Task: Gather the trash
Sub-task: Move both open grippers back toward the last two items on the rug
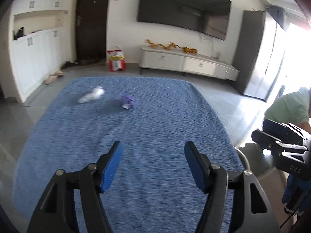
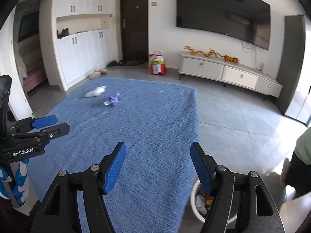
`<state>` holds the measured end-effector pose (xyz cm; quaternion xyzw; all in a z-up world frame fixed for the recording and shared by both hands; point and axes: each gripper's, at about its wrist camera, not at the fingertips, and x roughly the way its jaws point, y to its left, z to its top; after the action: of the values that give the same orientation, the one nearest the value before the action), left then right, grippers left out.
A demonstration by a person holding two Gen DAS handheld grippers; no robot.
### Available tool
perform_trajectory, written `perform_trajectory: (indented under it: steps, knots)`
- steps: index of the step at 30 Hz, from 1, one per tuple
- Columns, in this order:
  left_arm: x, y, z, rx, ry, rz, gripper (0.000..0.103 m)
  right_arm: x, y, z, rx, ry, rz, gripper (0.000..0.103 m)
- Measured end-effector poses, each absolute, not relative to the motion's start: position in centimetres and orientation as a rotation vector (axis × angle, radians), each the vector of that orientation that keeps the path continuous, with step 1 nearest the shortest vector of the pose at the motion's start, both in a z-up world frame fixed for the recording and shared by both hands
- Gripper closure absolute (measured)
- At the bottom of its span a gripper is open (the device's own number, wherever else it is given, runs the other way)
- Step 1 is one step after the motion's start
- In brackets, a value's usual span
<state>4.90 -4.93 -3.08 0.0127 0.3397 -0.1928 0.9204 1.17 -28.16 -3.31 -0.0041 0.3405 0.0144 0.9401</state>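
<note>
Both grippers are spread wide with nothing between the pads, the left gripper (image 1: 153, 165) and right gripper (image 2: 158, 167) both over the near end of the blue tablecloth (image 2: 151, 128). Trash is way at the far end: a crumpled white wrapper (image 2: 96, 91) with a purple wrapper (image 2: 113, 99) just beside it. A white bin (image 2: 196, 196) with stuff inside sits on the floor by the near right corner.

White scrap (image 1: 91, 95) blurred, maybe tissue.

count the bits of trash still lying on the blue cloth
2: a white crumpled piece near the far left of the blue cloth, and a purple wrapper just right of it.
</note>
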Motion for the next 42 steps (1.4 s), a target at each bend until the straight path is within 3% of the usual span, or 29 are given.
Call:
perform_trajectory:
  steps: [16,42]
  knots:
    - [5.7,2.1,-3.4,0.031,0.663,-0.216,0.039,4.0,-24.1,-4.3,-0.013,0.748,0.062,0.035]
    - [10.3,9.2,-8.9,-0.036,0.799,-0.083,0.039,12.3,-15.1,-7.8,-0.113,0.853,0.204,0.035]
